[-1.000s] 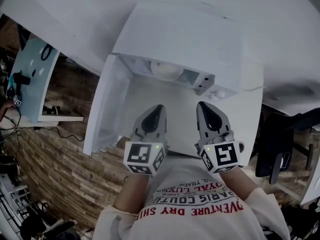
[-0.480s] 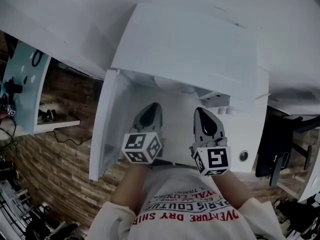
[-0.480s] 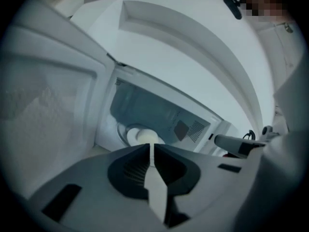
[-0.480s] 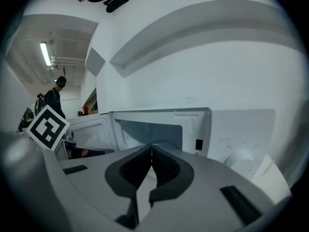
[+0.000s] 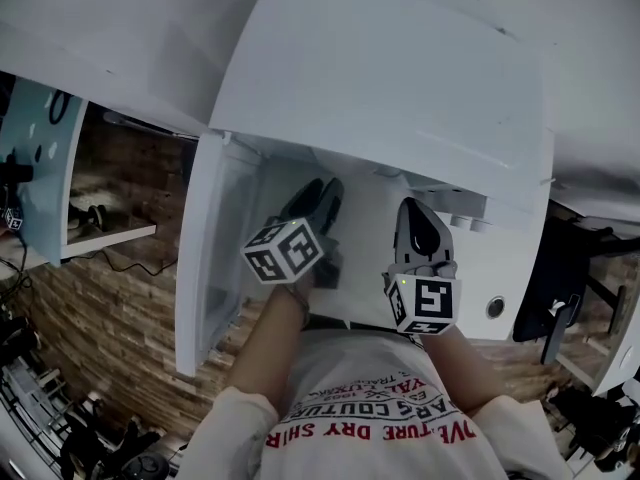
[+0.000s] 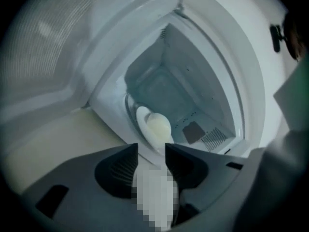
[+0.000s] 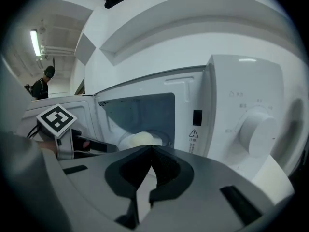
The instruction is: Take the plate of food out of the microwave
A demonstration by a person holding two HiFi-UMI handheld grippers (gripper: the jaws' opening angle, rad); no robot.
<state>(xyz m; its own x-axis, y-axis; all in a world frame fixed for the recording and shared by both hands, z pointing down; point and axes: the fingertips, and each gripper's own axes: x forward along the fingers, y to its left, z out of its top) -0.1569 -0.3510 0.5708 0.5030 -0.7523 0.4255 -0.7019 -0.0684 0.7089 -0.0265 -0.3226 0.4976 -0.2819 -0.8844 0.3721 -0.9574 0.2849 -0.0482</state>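
The white microwave (image 5: 380,78) stands with its door (image 5: 215,238) swung open to the left. Inside, a white plate (image 6: 153,128) with pale food rests on the turntable; the right gripper view also shows the plate (image 7: 140,139). My left gripper (image 6: 151,148) is rolled onto its side at the cavity mouth, just short of the plate. Its jaws have just been opening and hold nothing. In the head view the left gripper (image 5: 315,200) reaches under the microwave's top, which hides the plate. My right gripper (image 7: 151,147) is shut and empty, in front of the opening.
A control panel with a round dial (image 7: 256,124) sits right of the cavity. The microwave stands on a white tabletop (image 5: 100,28). A dark chair (image 5: 555,288) is at the right, wooden flooring (image 5: 110,298) at the left. A person (image 7: 42,83) stands far off.
Both grippers have come down and moved in toward the microwave's opening. The left gripper has rolled onto its side and its jaws have opened. The right gripper stays shut.
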